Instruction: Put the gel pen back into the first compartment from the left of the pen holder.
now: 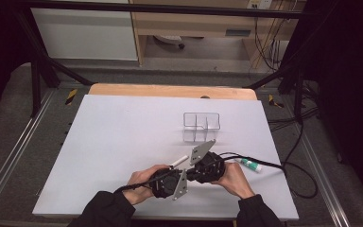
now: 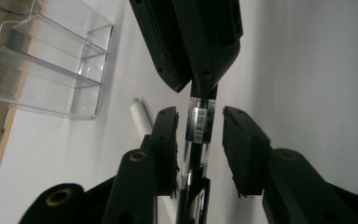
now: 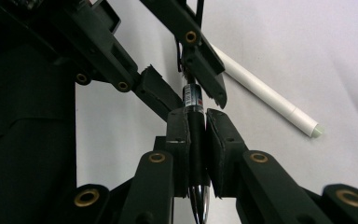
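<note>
A black pen point(image 3: 196, 133) with a barcode label point(image 2: 197, 122) is held just above the table at its front centre. My right gripper point(image 3: 196, 116) is shut on the pen's barrel, its silver tip pointing back toward the camera. My left gripper point(image 2: 200, 114) faces it from the other end, jaws on either side of the pen. One pad lies close against the pen and a gap shows at the other. In the high view, left gripper point(image 1: 176, 178) and right gripper point(image 1: 196, 171) meet nose to nose.
A white pen point(image 1: 179, 161) lies on the white table point(image 1: 123, 142) just beyond the grippers. A clear divided organiser point(image 1: 201, 125) stands behind it. A green and white tube point(image 1: 250, 164) lies right of the right hand.
</note>
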Motion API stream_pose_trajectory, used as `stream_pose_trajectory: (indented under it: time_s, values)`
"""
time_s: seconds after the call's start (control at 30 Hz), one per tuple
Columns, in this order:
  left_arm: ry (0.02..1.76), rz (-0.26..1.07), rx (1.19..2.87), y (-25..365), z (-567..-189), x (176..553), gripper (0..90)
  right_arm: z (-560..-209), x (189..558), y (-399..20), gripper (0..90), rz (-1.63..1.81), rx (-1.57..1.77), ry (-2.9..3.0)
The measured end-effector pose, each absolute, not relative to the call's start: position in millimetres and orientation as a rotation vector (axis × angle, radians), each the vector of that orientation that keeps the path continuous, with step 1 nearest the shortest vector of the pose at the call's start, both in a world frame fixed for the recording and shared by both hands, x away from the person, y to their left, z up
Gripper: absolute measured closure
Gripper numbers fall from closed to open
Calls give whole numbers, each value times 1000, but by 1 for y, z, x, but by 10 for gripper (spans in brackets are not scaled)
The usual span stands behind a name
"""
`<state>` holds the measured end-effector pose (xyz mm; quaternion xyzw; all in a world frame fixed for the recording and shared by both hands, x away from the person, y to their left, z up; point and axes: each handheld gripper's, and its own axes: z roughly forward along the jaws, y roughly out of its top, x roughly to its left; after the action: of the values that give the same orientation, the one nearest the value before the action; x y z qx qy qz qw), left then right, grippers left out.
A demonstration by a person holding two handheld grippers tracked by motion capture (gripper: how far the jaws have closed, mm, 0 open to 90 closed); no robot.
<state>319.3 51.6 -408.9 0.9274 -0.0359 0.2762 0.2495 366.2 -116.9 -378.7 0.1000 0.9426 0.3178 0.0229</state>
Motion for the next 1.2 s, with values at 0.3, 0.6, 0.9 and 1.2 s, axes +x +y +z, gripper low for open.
stream_pose_trajectory:
  time_s: [0.3, 0.6, 0.9, 1.2]
  values:
    - [-138, 775, 2536, 51, -409, 318, 768, -379, 366, -117, 800, 983, 307, 2929]
    - [-147, 772, 2529, 51, -408, 317, 782, -379, 365, -118, 790, 1005, 306, 2926]
    - [-57, 740, 2540, 60, -406, 323, 783, -367, 362, -129, 590, 1122, 380, 2847]
    - [88, 674, 2526, 77, -404, 329, 783, -368, 367, -155, 248, 1202, 622, 2729]
